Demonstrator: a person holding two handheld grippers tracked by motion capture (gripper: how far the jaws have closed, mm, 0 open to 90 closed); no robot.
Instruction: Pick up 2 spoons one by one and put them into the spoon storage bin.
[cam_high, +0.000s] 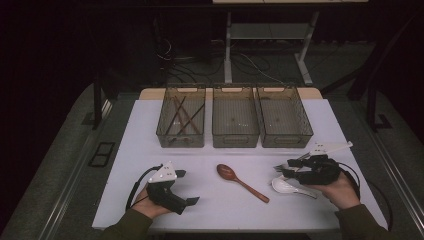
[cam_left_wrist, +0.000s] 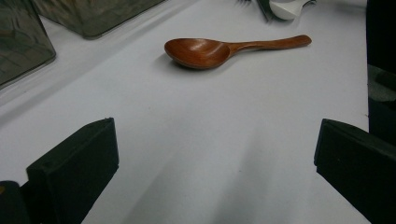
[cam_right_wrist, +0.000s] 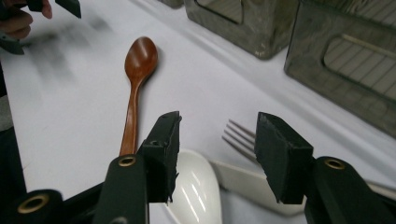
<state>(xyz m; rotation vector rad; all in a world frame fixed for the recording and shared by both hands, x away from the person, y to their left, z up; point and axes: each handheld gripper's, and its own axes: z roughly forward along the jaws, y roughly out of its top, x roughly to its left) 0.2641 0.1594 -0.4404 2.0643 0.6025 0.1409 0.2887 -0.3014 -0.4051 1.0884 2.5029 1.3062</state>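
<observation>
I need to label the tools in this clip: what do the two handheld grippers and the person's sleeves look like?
Both the left gripper and the right gripper have black bodies with two blocky black jaws, a pale three-cornered plate on top, and a black cable looping from the rear. Brass-coloured rivets show on the right one's jaw arms. The sleeves are dark olive green.

We found no text, label, brand, number or sign that could be read anywhere in these views. The three bins (cam_high: 235, 122), the wooden spoon (cam_left_wrist: 205, 50), the white spoon (cam_right_wrist: 196, 191), the fork (cam_right_wrist: 240, 137) and the surface (cam_high: 150, 130) bore no lettering that we could make out.
</observation>
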